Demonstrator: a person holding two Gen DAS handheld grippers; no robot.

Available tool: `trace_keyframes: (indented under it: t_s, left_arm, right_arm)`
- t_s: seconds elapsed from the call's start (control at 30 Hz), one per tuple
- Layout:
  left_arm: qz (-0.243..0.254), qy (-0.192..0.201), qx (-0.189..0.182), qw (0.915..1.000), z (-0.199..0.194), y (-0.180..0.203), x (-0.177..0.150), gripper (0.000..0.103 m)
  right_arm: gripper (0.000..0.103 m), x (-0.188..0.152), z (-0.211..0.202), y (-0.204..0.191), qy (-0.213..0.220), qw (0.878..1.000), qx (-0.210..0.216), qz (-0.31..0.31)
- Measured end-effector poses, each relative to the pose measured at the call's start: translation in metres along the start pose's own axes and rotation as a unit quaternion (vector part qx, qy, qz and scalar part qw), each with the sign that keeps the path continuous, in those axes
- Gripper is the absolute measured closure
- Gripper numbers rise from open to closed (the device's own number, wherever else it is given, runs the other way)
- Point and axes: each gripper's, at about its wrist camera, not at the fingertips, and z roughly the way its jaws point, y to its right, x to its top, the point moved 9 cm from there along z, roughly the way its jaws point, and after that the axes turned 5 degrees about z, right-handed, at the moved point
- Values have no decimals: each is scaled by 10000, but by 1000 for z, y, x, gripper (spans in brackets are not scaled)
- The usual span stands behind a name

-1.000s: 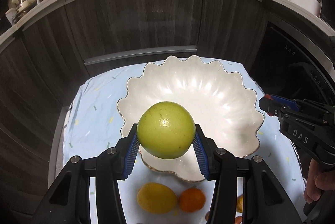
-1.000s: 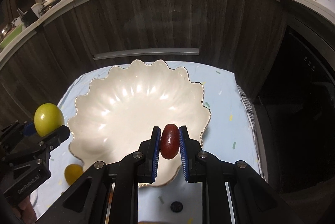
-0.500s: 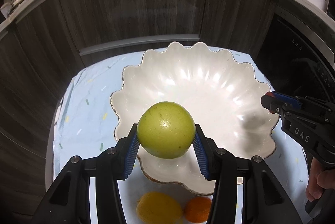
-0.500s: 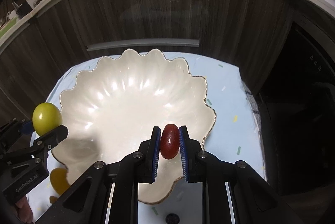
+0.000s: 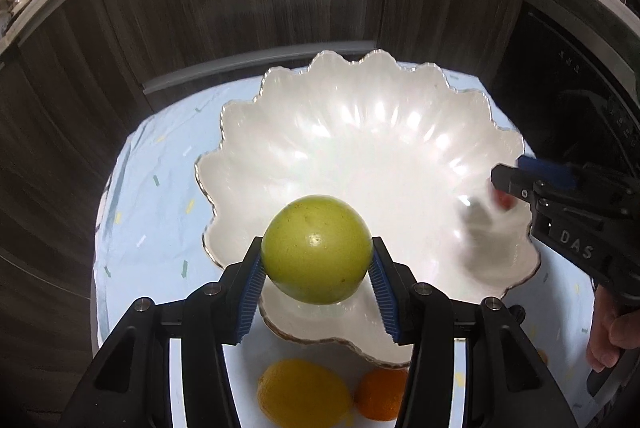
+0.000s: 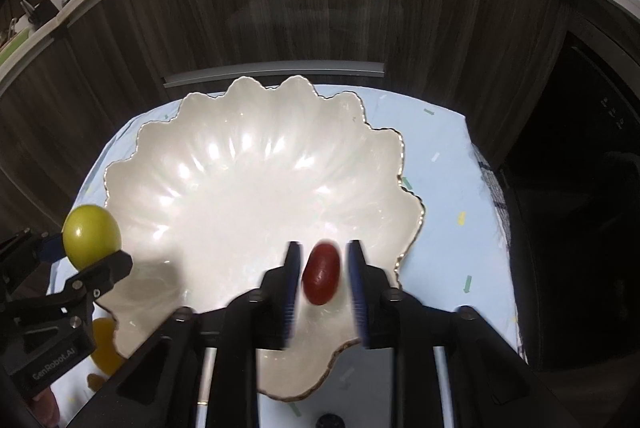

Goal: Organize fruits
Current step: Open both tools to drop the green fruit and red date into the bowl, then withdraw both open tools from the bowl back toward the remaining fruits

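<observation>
Ahead, dark wood-grain cabinets (image 5: pixel 240 20) wall off the far side just behind the counter (image 5: pixel 156 196), which wears a pale blue speckled cloth and leaves only narrow strips of bare room around the bowl (image 6: pixel 248 180). That bowl is wide, pearly white and glossy, its scalloped rim edged in gold; its middle lies free. My left tongs (image 5: pixel 318 280) have just been opening around the smooth green fruit (image 5: pixel 317 248), which sits between their ribbed blue pads over the bowl's near rim. My right tongs (image 6: pixel 324 278) have just been opening too, and the small red fruit (image 6: pixel 321 273), blurred, is clear of both pads above the bowl. Only the left view shows a lemon (image 5: pixel 304 394) and an orange (image 5: pixel 380 394) before the bowl.
</observation>
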Motion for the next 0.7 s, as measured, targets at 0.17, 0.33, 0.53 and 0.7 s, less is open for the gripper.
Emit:
trace_keyframes:
  t_s: [0.17, 0.33, 0.53, 0.7]
  left_arm:
    - [-2, 167, 163, 9997, -7, -4, 2, 28]
    - [-25, 253, 338, 9991, -14, -10, 3, 17]
    - [-116, 320, 417, 9985, -24, -15, 2, 13]
    - [-156, 380, 514, 9978, -33, -16, 1, 13]
  right_arm:
    - [45, -2, -3, 1, 49, 10000, -42, -34]
    - [32, 0, -11, 2, 178, 9997, -155, -49]
    - [28, 3, -24, -1, 336, 9992, -203, -100]
    - [28, 4, -36, -4, 423, 9990, -141, -97]
